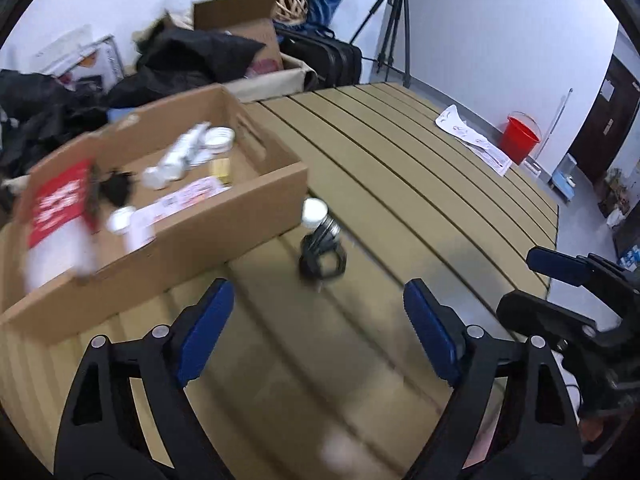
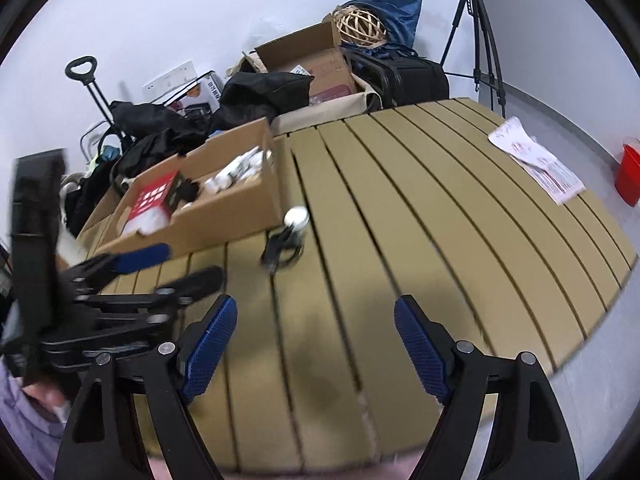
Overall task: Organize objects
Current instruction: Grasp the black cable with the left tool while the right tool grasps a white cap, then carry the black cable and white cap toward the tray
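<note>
At the far left of the slatted table [image 1: 400, 168] we see the open cardboard box [image 1: 224, 216], which holds a red-and-white carton [image 1: 56, 216], several white bottles [image 1: 176, 156], a white-lidded jar [image 1: 218, 140] and a flat printed packet [image 1: 188, 196]; motion blur hides finer detail. Just beside the box's near right corner, a white-capped bottle [image 1: 316, 212] lies on the slats, touching a small black coiled item [image 1: 322, 258] that we cannot identify.

Our left gripper [image 1: 320, 312] hangs above the table on the near side of that pair, its blue-padded fingers [image 1: 208, 328] spread wide with nothing between them. The right gripper [image 2: 316, 328] hovers beside it over bare slats, jaws equally wide apart and empty; from its view the left gripper [image 2: 168, 264] shows at the left edge.

Further right, a printed paper sheet [image 1: 474, 140] rests near the table's far edge. Beyond the table we see a tripod [image 1: 394, 24] and a red bucket [image 1: 520, 136] on the floor.
</note>
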A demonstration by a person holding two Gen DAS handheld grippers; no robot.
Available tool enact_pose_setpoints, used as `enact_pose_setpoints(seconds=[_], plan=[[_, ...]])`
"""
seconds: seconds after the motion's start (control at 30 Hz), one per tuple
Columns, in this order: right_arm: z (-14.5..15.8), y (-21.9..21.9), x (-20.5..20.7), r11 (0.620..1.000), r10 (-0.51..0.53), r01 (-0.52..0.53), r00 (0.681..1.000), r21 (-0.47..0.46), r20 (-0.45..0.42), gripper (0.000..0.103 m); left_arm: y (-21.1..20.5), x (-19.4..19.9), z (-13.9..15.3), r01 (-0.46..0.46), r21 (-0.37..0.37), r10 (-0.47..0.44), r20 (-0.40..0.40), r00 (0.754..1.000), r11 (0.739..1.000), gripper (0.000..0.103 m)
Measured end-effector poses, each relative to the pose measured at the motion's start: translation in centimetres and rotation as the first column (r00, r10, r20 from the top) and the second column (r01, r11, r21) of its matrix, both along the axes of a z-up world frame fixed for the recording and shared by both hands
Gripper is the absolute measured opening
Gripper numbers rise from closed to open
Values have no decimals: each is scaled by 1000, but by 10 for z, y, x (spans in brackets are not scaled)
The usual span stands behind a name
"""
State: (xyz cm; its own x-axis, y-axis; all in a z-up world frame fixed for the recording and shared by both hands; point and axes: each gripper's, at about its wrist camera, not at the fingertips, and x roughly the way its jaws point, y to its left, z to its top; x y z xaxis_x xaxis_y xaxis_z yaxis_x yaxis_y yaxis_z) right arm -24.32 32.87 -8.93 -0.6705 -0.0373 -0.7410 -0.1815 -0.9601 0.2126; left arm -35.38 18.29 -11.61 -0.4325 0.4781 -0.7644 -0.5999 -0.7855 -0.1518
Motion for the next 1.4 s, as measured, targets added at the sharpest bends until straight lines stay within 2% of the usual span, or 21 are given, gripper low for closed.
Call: enact_pose_setpoints(seconds=[0.03,0.1,0.17,0.2,0.23,0.33,0.43,0.6,0.67,0.73,0.77,0.83,0.9,1.0,1.13,1.27,1.4], plan=[[-2,4,-9,1000,1,-1,1000,-2,1,78,8,-8,-8,0,-5,1,12,1000,1000,78],[-8,13,-27,1000,-3,3,1000,4,8,76,29,-20,-28,6,-40,-5,27,1000,999,69],[-13,21,-42,1000,-1,1,1000,12,15,76,40,-24,-42,24,-65,-22,41,999,998,43],[-16,24,-49,1000,0,0,1000,19,16,76,44,-25,-51,20,-89,-15,50,999,996,38],[-17,26,-52,1000,2,-2,1000,23,16,76,43,-20,-51,19,-75,-19,-4,1000,997,34],[-27,29,-65,999,18,-18,1000,33,25,76,36,-20,-54,56,-28,-55,39,998,998,32],[-38,24,-78,998,45,-46,998,33,35,76,14,-19,-48,48,38,-51,82,995,998,31],[-55,0,-114,988,155,-156,988,20,28,76,-37,1,-28,11,58,-14,60,998,998,31],[-63,-10,-134,981,191,-192,981,28,34,75,-57,4,-23,-32,65,28,55,998,997,31],[-68,-20,-147,975,209,-211,977,66,36,62,-70,3,-18,-60,85,55,51,997,995,31],[-73,-26,-154,971,210,-215,976,103,51,61,-74,3,-16,-68,88,64,50,997,994,31],[-84,-35,-166,961,212,-225,973,158,94,40,-76,1,-14,-77,80,73,51,996,994,31],[-90,-38,-167,956,195,-213,975,201,106,33,-72,2,-13,-87,65,84,46,995,994,31],[-89,-33,-161,964,185,-202,977,175,107,31,-70,10,-5,-76,61,74,33,997,995,31],[-74,-34,-135,961,171,-191,979,200,114,31,-63,27,19,-65,66,65,-1,998,996,31],[-32,-41,-78,962,157,-170,985,212,77,31,-67,63,54,-45,82,49,-55,997,996,31],[22,-50,3,967,106,-110,994,230,31,31,-83,111,76,-53,76,59,-76,995,996,31]])
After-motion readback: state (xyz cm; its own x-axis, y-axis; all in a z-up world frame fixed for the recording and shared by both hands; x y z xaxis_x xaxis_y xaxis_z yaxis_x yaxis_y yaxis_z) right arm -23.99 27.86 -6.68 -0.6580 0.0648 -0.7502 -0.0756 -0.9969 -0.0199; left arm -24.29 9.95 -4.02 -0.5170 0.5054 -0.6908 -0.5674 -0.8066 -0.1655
